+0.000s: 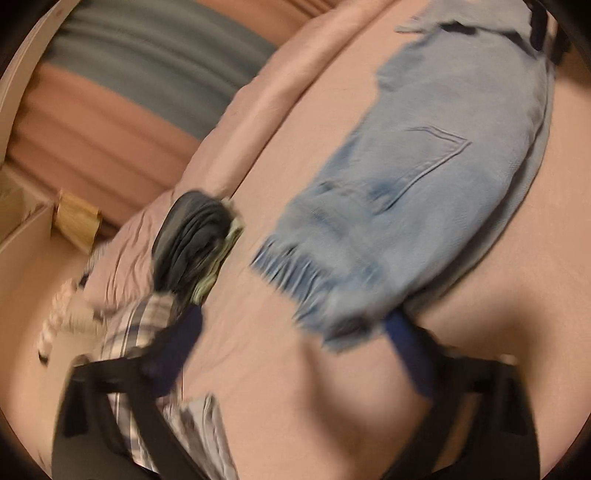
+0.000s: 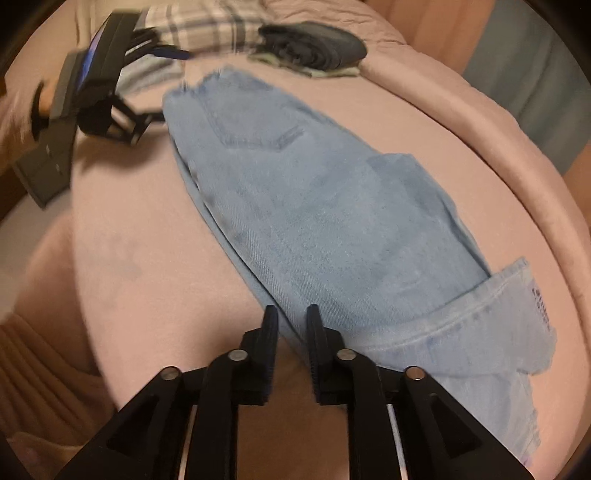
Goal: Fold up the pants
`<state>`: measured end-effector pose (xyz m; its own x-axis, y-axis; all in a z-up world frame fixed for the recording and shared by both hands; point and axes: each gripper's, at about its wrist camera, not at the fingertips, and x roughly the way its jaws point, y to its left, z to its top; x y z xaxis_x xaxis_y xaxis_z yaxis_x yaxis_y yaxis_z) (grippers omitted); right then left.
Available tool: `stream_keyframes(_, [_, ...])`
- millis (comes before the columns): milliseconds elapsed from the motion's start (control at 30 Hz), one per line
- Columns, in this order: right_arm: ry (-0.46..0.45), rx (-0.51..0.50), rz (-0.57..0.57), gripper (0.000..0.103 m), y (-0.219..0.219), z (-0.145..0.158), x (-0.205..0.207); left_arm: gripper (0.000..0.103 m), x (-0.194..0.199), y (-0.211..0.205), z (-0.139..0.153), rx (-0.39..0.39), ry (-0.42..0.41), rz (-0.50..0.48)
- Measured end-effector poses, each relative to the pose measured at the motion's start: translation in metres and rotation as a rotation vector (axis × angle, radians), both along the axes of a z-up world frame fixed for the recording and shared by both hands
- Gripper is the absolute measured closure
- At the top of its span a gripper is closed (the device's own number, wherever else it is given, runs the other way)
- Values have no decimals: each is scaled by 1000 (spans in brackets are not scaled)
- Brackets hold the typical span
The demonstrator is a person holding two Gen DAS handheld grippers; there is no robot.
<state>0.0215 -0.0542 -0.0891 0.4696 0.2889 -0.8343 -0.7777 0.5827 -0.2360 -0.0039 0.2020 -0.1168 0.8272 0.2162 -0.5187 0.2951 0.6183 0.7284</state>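
Light blue jeans [image 2: 332,221] lie folded lengthwise on a pink bed [image 2: 147,258], frayed hems at the far end and the waistband near my right gripper. In the left wrist view the jeans [image 1: 424,184] stretch away from the frayed hems. My left gripper [image 1: 295,332] is open wide, its right finger at the frayed hem; it also shows in the right wrist view [image 2: 162,85]. My right gripper [image 2: 291,314] is open with a narrow gap, its fingertips at the jeans' near edge, holding nothing.
A dark folded garment [image 2: 314,44] on a pale green one and a plaid cloth [image 2: 207,29] lie at the bed's far end. The dark stack [image 1: 195,236] also shows left of the jeans. A pink curtain [image 1: 92,140] hangs behind.
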Motion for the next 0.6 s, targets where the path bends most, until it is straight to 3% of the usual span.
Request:
stream_keyframes(33, [20,46,-6,71,-5,6,-1,0,-4,10,8,-40,6,28])
stream_keyframes(100, [45,158,-20,63,-14,20,-2,0,-7,24,14,-94,6,96])
stream_keyframes(200, [59,250,-63,63,-20,28,7,1,-10,37,25,-246,6,192])
stream_keyframes(333, [27,255,-136,63,-11,19,26,1,-5,16,47,-463,-51,167])
stream_keyframes(467, [94,186,-170,63,2,-11,29,0,9,-21,51,-668,-62,101])
stream_keyframes(500, [112,169,-188,63,1,-20,31,0,17,-32,43,-672,-47,102])
stream_keyframes(600, [105,221,-197,63,-5,-21,30,0,46,-63,-9,-489,96,178])
